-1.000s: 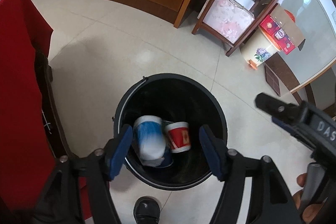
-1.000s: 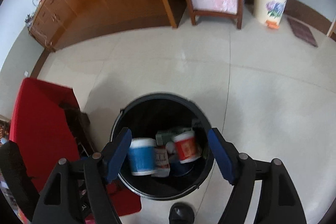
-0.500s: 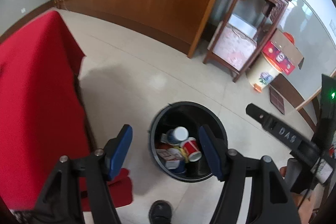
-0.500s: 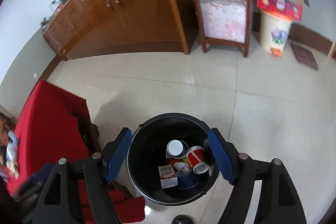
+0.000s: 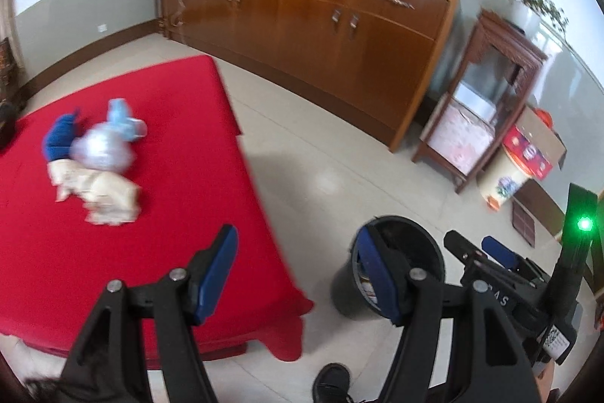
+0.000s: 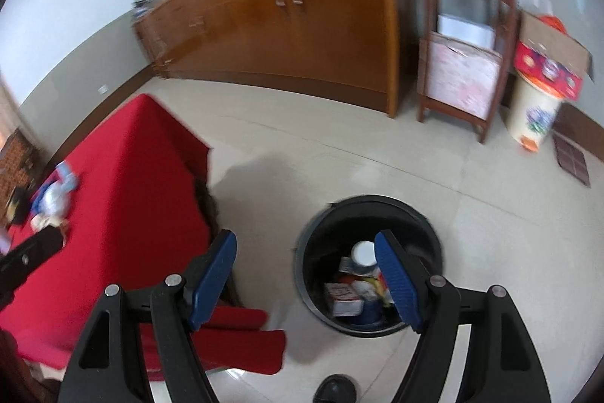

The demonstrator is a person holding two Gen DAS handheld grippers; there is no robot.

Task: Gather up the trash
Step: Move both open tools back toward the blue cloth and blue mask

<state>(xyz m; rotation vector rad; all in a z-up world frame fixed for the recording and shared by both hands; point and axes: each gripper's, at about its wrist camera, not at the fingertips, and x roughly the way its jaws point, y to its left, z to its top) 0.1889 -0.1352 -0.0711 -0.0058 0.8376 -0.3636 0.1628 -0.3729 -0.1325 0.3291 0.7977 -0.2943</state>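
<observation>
Here, a tiled room with a long wooden cabinet (image 5: 313, 25) along the far wall. At left stands a low worktop (image 5: 151, 214) draped in red cloth. On it, toward the far left end, lies a small heap of trash (image 5: 92, 161): a blue scrap, a pale crumpled plastic bag, and tan paper wrapping, all blurred.

On the floor just beside the worktop's near corner stands a round black bin (image 6: 368, 267). Inside it are cups, a small carton and other bits of rubbish.

The left claw (image 5: 298, 274) hangs over the worktop's edge, its blue pads apart with nothing between them. The right claw (image 6: 305, 282) hangs above the floor next to the bin, pads likewise apart and empty. A dark shoe (image 6: 334, 388) shows at the bottom edge.

The likely next step is reaching for the heap. The risks: both views are smeared, so aim may be off. The bag is light and slippery and may slide out of the pads. The loose paper may scatter if only part of the pile is caught. The cloth itself could get pinched and dragged along.
</observation>
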